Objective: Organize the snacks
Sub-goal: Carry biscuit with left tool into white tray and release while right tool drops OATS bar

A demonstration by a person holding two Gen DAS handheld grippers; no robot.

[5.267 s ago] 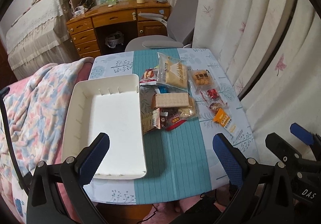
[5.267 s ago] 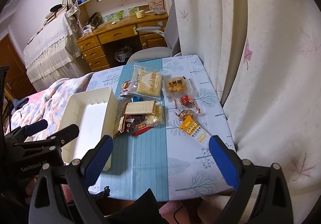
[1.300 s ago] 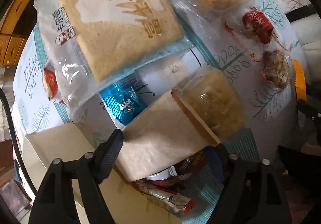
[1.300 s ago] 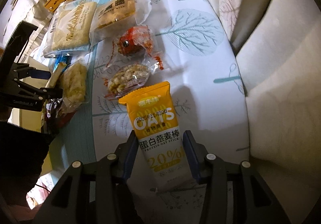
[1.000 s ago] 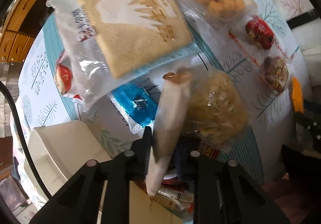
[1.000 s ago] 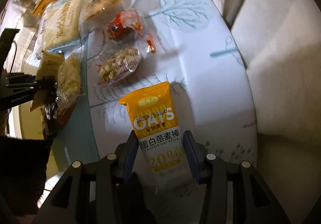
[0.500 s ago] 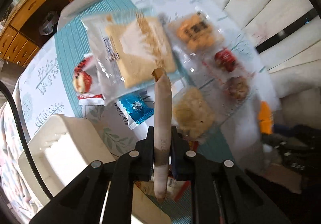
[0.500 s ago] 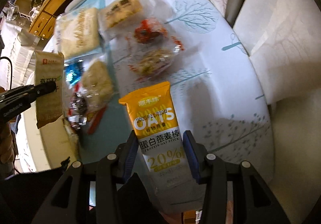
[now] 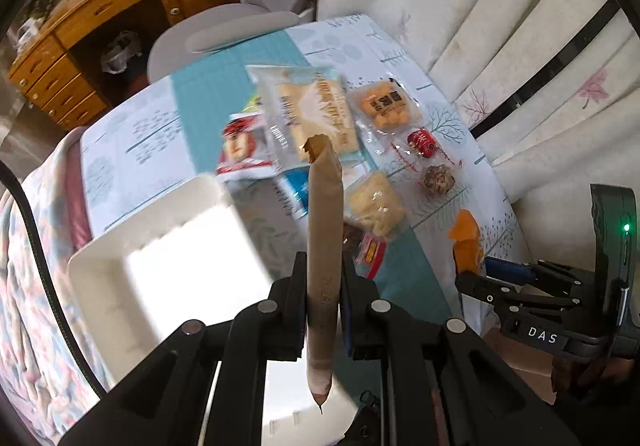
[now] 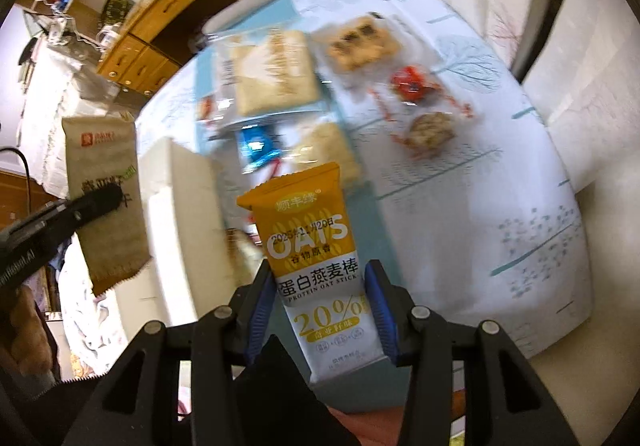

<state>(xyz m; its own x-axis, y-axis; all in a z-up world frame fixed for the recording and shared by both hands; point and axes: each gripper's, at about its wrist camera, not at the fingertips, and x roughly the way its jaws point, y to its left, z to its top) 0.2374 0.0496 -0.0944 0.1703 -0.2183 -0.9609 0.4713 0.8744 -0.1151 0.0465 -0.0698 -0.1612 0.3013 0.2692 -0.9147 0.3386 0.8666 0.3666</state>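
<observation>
White plastic forms the empty tray (image 9: 104, 286), which sits below and to the left of the left tool (image 9: 323, 286) on the patterned surface (image 9: 132, 142). That tool is clamped fully onto a brown paper snack packet (image 9: 324, 246), seen edge-on and lifted clear above the tray's right edge. Ahead of it, beyond the packet's tip, lie a large clear-wrapped cake (image 9: 308, 114), a red-printed pack (image 9: 244, 146) and a blue wrapper (image 9: 296, 186); a pale yellow pastry (image 9: 374, 204) lies just to its right. Farther right are an orange biscuit pack (image 9: 386, 106), a red sweet (image 9: 422, 142) and a brown one (image 9: 438, 180). The right tool (image 10: 322, 310), part-closed, grips a yellow-and-white oat bar (image 10: 316, 246) by its sides, held off the surface, right of the tray.
</observation>
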